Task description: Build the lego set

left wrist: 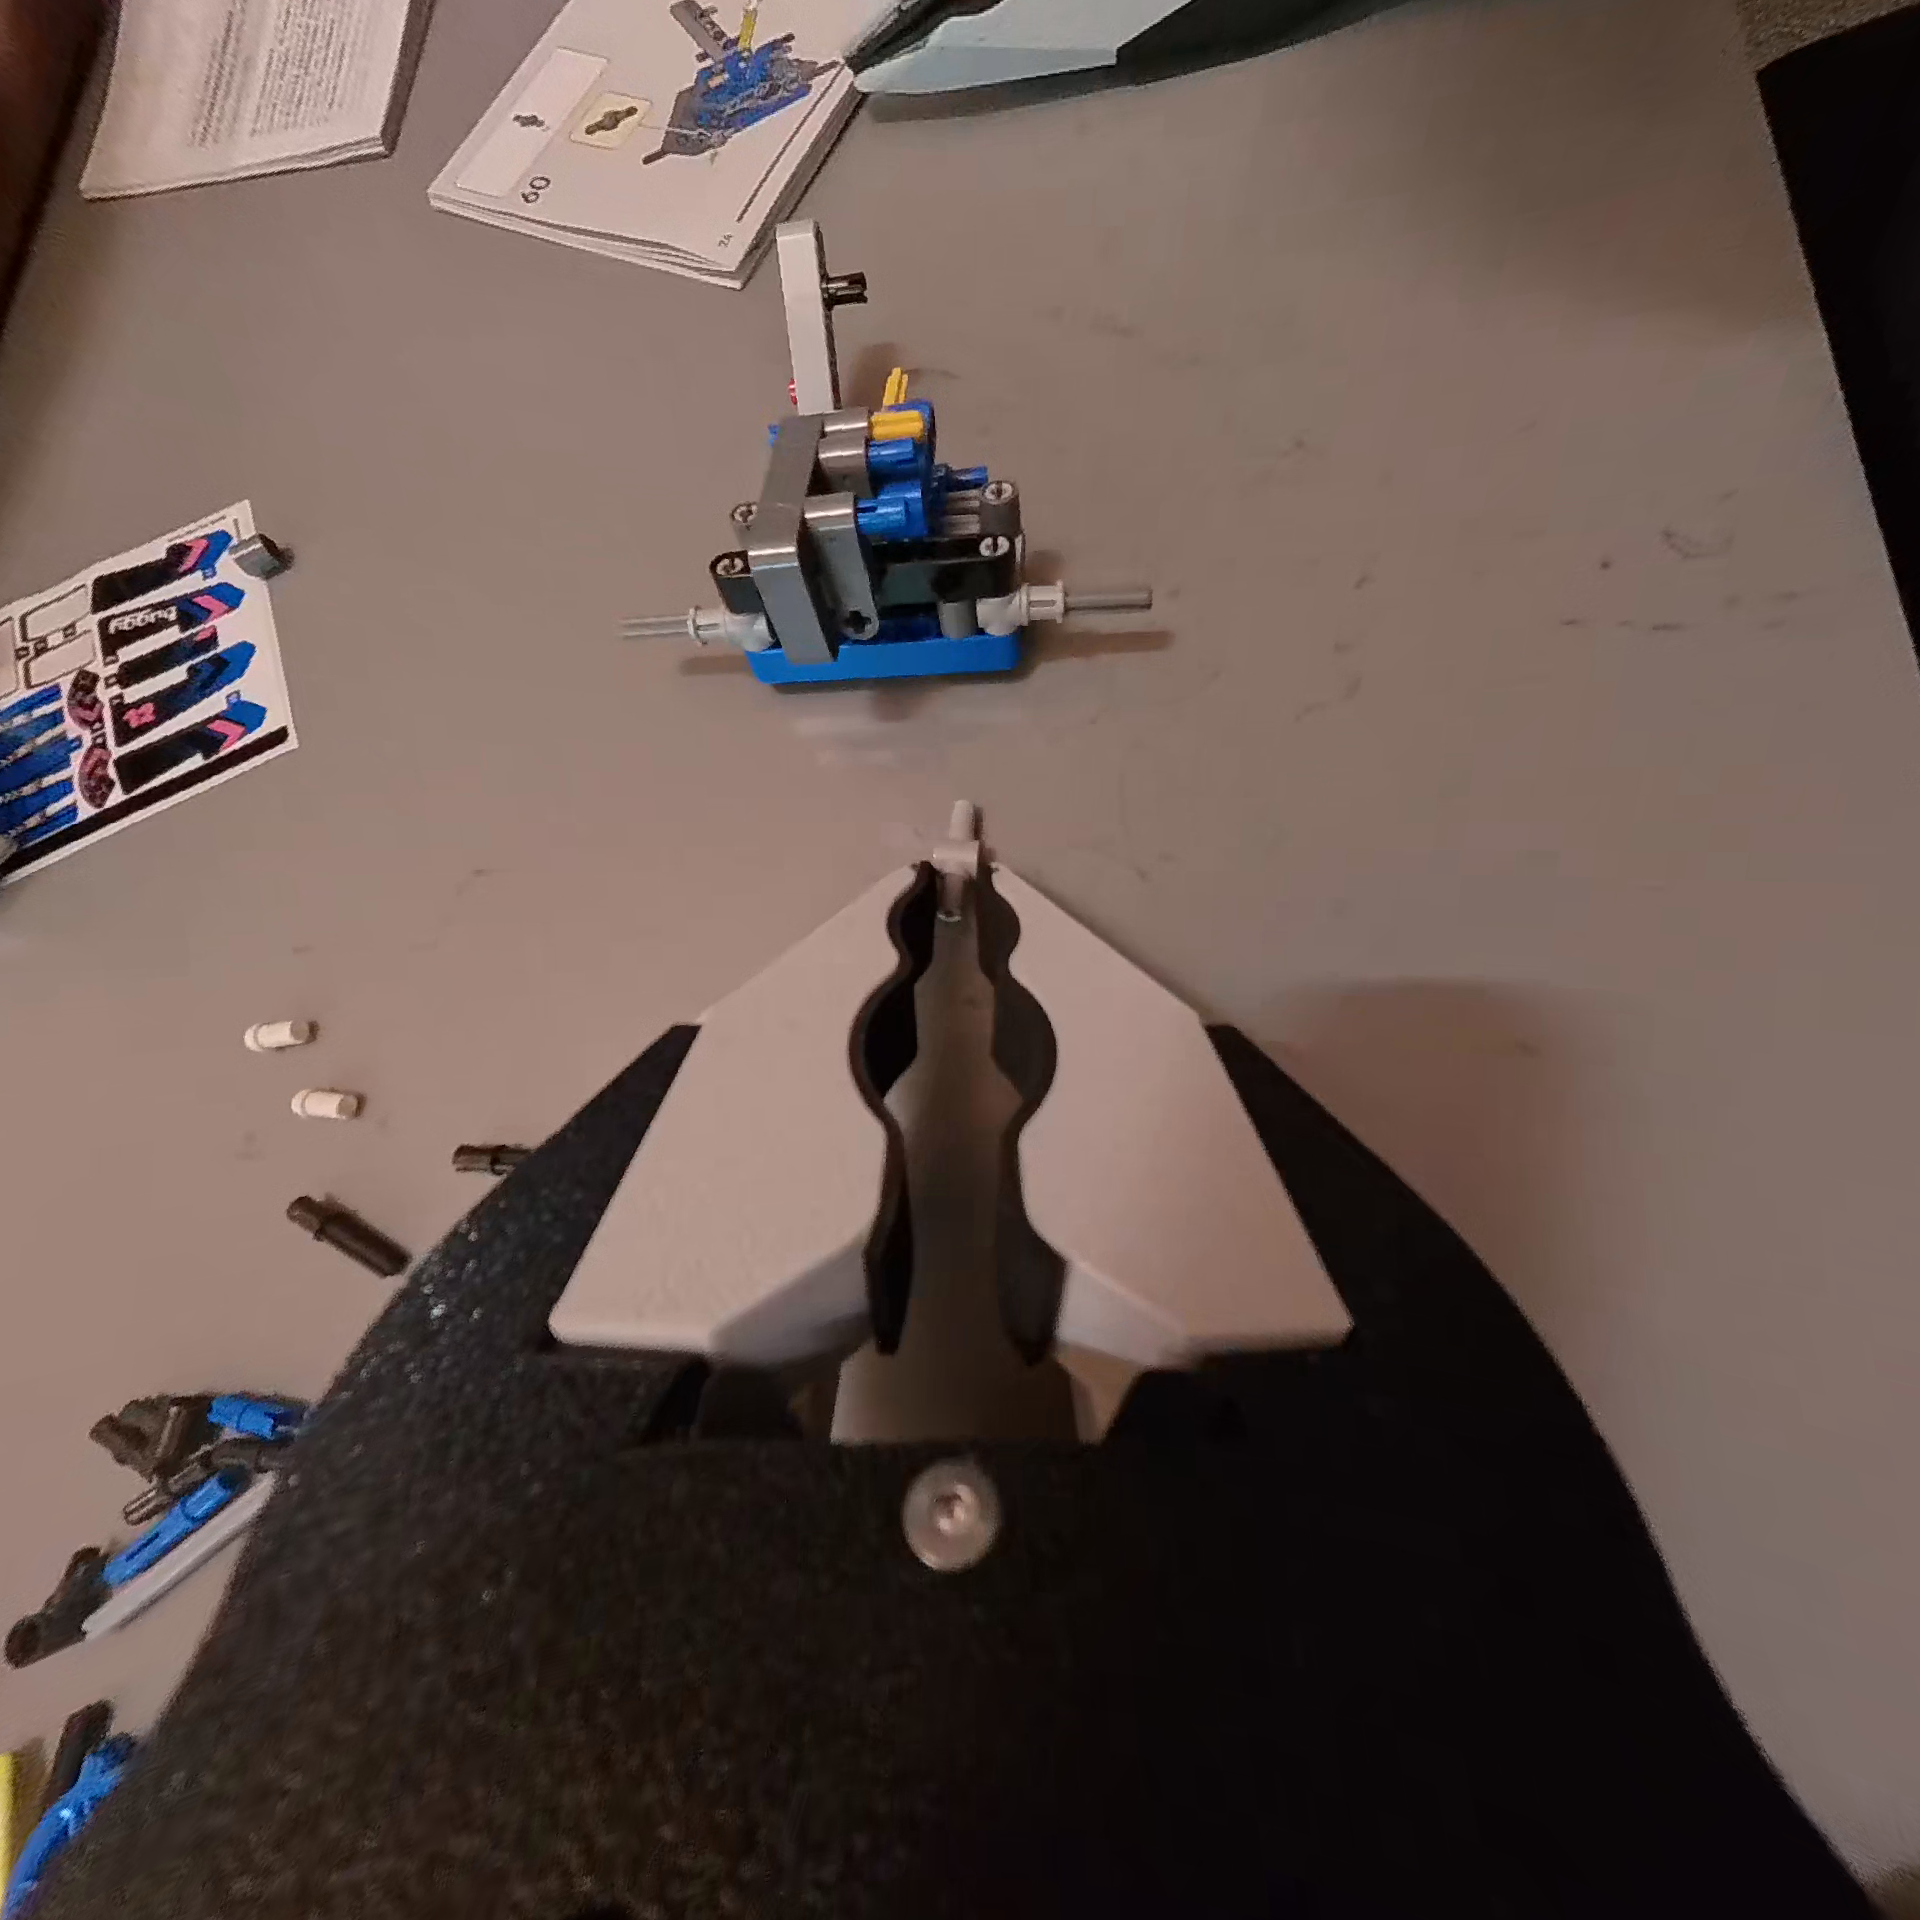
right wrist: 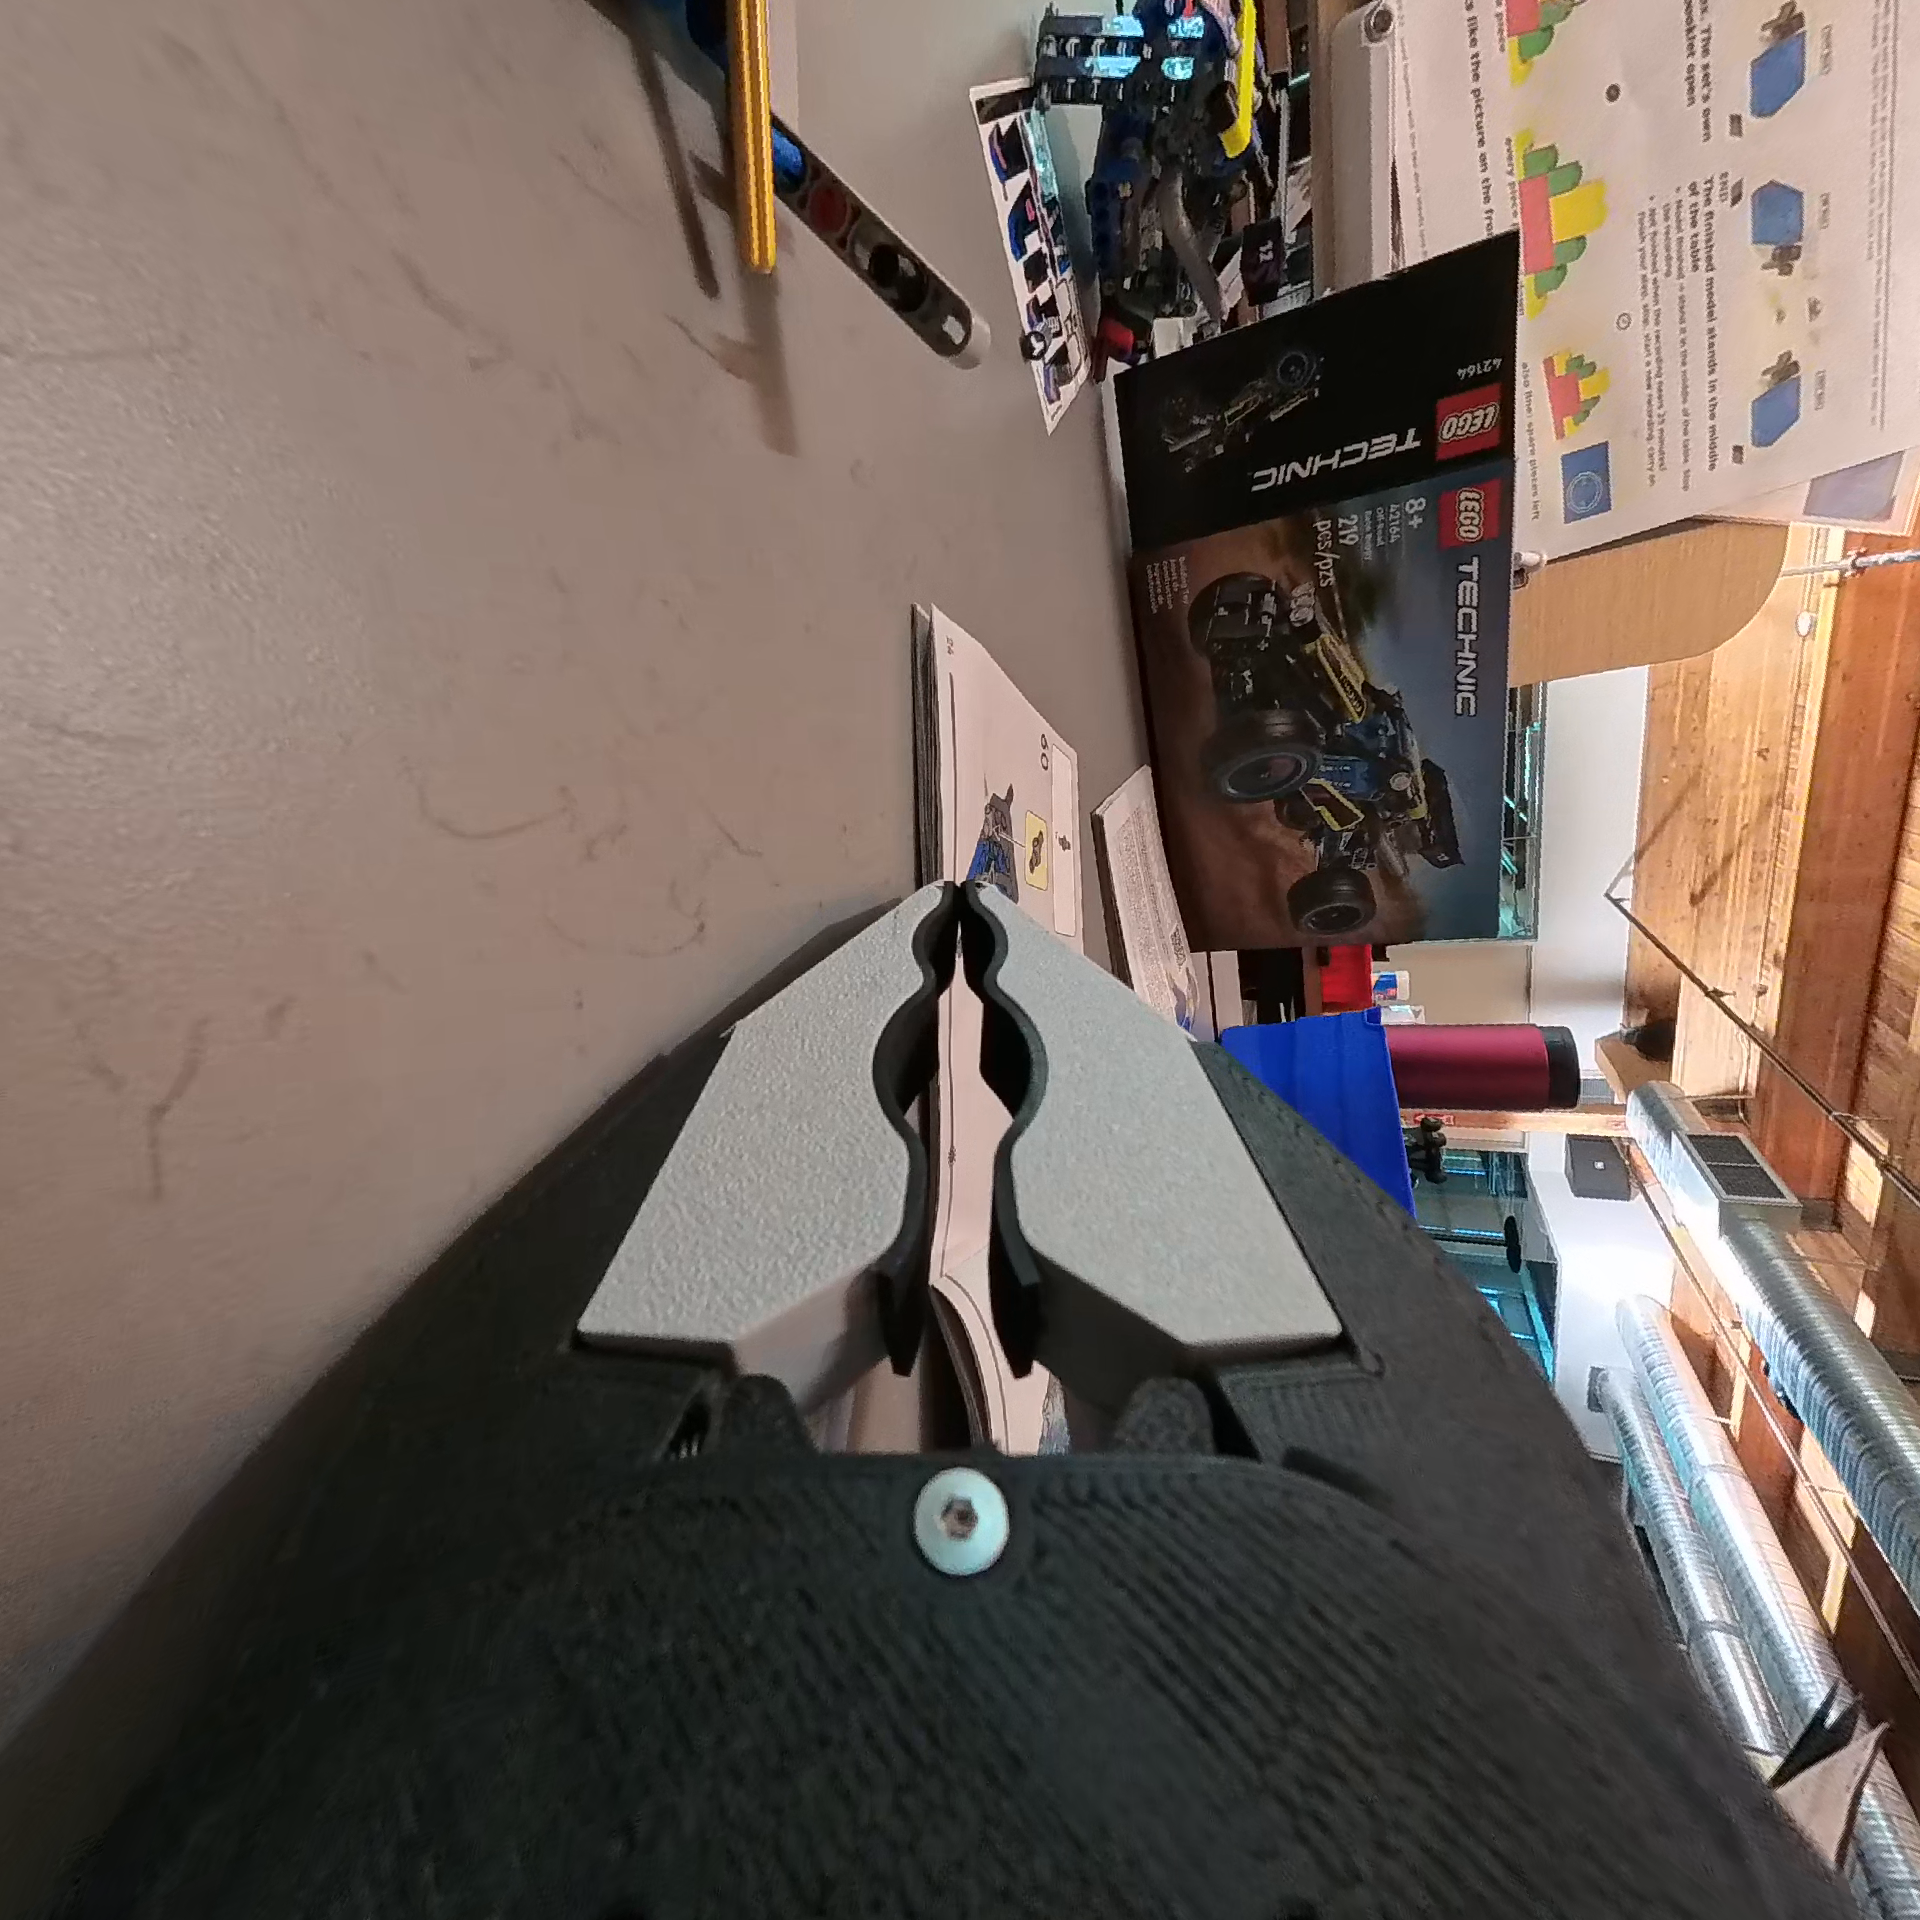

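A partly built model [left wrist: 871, 551] of blue, grey, black and yellow pieces stands on the grey table, with a tall white beam rising at its back and thin grey axles sticking out both sides. My left gripper [left wrist: 958, 868] is shut on a small light grey pin [left wrist: 958, 844], held a short way in front of the model. My right gripper [right wrist: 958, 902] is shut and empty, turned on its side over the table, pointing towards the open instruction booklet [right wrist: 1003, 790].
The instruction booklet [left wrist: 644, 135] and a second leaflet [left wrist: 260, 83] lie behind the model. A sticker sheet [left wrist: 135, 675] lies left. Loose white pins [left wrist: 281, 1035], black pins [left wrist: 348, 1236] and blue and black pieces [left wrist: 197, 1455] lie front left. The set's box [right wrist: 1320, 665] stands beyond. My hands' fingertips stand some 20 cm from each other.
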Demonstrator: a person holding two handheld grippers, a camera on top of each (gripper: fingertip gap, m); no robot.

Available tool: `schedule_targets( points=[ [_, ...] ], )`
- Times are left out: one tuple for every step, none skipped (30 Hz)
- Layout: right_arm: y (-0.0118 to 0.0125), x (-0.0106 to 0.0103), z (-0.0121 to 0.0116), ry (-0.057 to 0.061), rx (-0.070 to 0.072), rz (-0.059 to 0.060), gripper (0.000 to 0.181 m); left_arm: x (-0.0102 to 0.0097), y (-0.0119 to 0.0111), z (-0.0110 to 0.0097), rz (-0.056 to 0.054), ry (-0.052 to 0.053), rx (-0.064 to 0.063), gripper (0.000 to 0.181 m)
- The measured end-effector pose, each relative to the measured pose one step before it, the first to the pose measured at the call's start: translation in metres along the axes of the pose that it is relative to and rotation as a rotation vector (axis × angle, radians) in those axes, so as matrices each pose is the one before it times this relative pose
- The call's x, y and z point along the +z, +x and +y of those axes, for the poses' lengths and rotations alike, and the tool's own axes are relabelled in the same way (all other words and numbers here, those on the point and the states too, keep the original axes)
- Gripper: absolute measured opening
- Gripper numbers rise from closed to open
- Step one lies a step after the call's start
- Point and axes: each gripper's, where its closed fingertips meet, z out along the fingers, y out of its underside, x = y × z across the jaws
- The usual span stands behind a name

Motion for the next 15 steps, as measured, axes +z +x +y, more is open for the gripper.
schedule_targets(
  points=[
    [0.00003,-0.00001,-0.00009,-0.0001,-0.0011,0.0006,0.000,0.00008,0.00000,-0.00002,0.0013,0.0000,-0.0016,0.004],
    [0.00005,0.00004,0.00012,0.0001,0.0000,0.0000,0.000,0.00004,-0.00001,0.00004,0.0017,-0.0001,-0.0023,0.004],
    [0.00007,0.00003,-0.00004,0.0002,0.0016,-0.0003,0.000,0.00004,0.00007,0.00004,0.0021,-0.0001,-0.0026,0.004],
    [-0.00004,0.00005,0.00002,0.0006,0.0015,-0.0006,0.000,-0.00004,-0.00005,0.00001,0.0026,0.0000,-0.0031,0.004],
    [0.00003,0.00001,-0.00012,0.0007,0.0007,-0.0001,0.000,0.00009,0.00001,0.00001,0.0027,0.0000,-0.0033,0.005],
    [-0.00001,-0.00001,0.00001,0.0006,0.0003,0.0000,0.000,0.00008,-0.00005,0.00002,0.0023,-0.0001,-0.0032,0.005],
    [0.00002,0.00010,-0.00008,0.0007,0.0014,-0.0001,0.000,0.00006,0.00002,0.00003,0.0023,-0.0001,-0.0030,0.005],
    [-0.00001,0.00008,-0.00004,0.0015,0.0042,-0.0006,0.000,-0.00008,-0.00001,0.00001,0.0023,-0.0001,-0.0029,0.005],
    [0.00001,0.00004,0.00004,0.0021,0.0061,-0.0013,0.000,0.00008,-0.00010,0.00002,0.0021,-0.0001,-0.0030,0.005],
    [0.00011,0.00003,0.00007,0.0023,0.0077,-0.0014,0.000,0.00006,0.00000,0.00002,0.0022,-0.0001,-0.0029,0.005],
    [-0.00002,0.00002,0.00006,0.0036,0.0093,-0.0018,0.000,0.00006,0.00001,0.00002,0.0023,-0.0001,-0.0027,0.005],
    [0.00012,0.00005,0.00008,0.0039,0.0110,-0.0025,0.000,0.00005,-0.00001,0.00002,0.0022,-0.0001,-0.0026,0.005],
    [-0.00003,0.00014,0.00026,0.0036,0.0129,-0.0034,0.000,-0.00004,0.00001,-0.00005,0.0020,-0.0001,-0.0022,0.005],
    [0.00004,-0.00001,0.00033,0.0032,0.0133,-0.0042,0.000,0.00000,0.00007,0.00003,0.0018,0.0000,-0.0020,0.005],
    [0.00029,-0.00003,0.00016,0.0041,0.0062,-0.0008,0.000,0.00003,-0.00001,0.00002,0.0018,0.0000,-0.0020,0.005]
  ],
)
